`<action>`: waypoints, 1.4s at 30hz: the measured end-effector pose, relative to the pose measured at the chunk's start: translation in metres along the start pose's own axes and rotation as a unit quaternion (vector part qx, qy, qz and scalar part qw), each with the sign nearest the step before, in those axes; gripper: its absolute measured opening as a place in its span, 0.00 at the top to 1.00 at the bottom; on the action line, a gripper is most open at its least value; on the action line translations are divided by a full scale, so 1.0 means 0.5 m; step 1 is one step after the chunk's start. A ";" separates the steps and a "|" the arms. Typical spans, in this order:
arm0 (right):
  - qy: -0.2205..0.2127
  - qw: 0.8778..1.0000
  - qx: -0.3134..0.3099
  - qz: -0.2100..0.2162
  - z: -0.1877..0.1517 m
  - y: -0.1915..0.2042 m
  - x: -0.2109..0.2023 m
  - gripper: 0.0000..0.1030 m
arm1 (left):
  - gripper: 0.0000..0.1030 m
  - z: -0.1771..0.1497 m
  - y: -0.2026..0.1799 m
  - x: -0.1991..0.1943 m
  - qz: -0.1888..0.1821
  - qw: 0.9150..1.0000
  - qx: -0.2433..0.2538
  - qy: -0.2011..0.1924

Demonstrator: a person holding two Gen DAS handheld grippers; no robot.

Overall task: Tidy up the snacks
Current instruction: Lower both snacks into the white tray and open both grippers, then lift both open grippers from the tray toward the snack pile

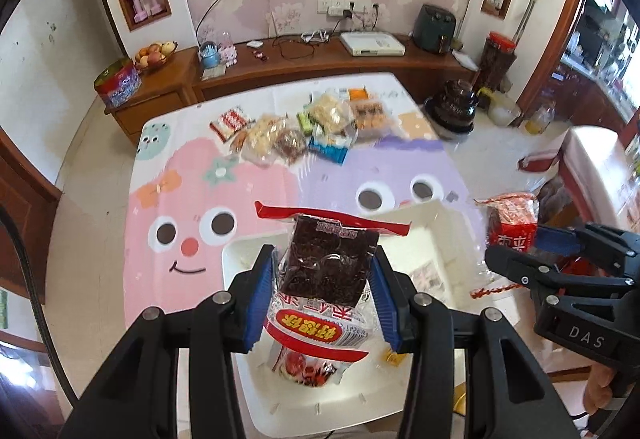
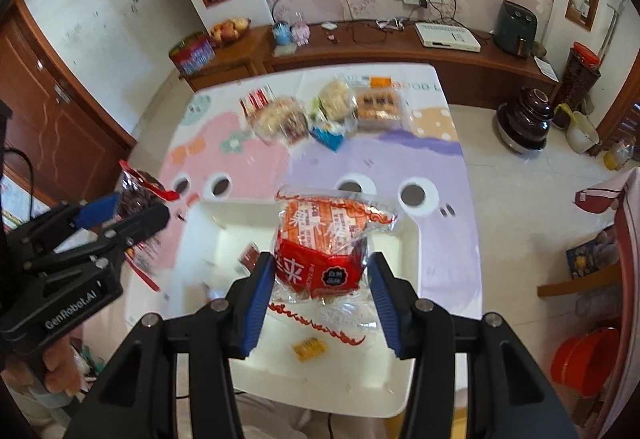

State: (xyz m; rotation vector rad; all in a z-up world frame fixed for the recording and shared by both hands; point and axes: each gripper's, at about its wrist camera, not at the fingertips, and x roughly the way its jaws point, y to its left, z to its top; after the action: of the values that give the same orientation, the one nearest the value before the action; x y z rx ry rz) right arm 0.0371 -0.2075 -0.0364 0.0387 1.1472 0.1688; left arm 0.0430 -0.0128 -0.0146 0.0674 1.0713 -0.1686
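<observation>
In the left wrist view, the left tool [image 1: 320, 295] is closed on a clear packet of dark snack [image 1: 326, 271] with a red sealed edge, held above the white tray [image 1: 248, 359] at the near end of the desk [image 1: 224, 175]. The right tool [image 1: 516, 251] is seen at the right, gripping a red-and-orange packet [image 1: 510, 227] beside the tray. A pile of further snacks [image 1: 304, 131] lies well apart, at the far end of the desk. To do the step well, the dark packet should be lowered inside the tray walls before the blue pads [image 1: 260, 303] are parted, and set to one side so room is left.

In the right wrist view, the right tool [image 2: 318, 295] is clamped on the red-and-orange packet [image 2: 324, 243], over the white tray [image 2: 404, 319]. A small orange item [image 2: 310, 349] already lies in the tray. The left tool [image 2: 132, 215] appears at the left, above the tray's left edge.

The tray floor is largely hidden by the packets and fingers; what else lies there cannot be made out. The far pile is blurred, and the packet print is too distorted to read.
</observation>
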 end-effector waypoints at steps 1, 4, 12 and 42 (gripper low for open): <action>0.010 1.000 -0.003 -0.008 -0.010 -0.003 0.012 0.53 | 0.57 -0.008 -0.003 0.007 0.000 1.000 0.001 0.007; 0.035 0.999 -0.007 -0.012 -0.037 -0.006 0.038 0.53 | 0.57 -0.034 -0.014 0.035 -0.006 0.999 0.001 0.033; 0.084 0.996 -0.023 -0.016 -0.082 0.000 0.085 0.52 | 0.56 -0.067 -0.034 0.099 -0.011 0.996 0.000 0.089; 0.126 0.991 -0.031 -0.026 -0.101 0.000 0.113 0.52 | 0.23 -0.079 -0.058 0.103 0.014 0.995 0.001 0.101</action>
State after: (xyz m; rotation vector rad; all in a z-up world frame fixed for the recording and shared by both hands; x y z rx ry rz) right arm 0.0139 -0.2015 -0.1082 -0.0691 1.3923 0.1657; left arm 0.0279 -0.0414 -0.0781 0.1026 1.2712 -0.1397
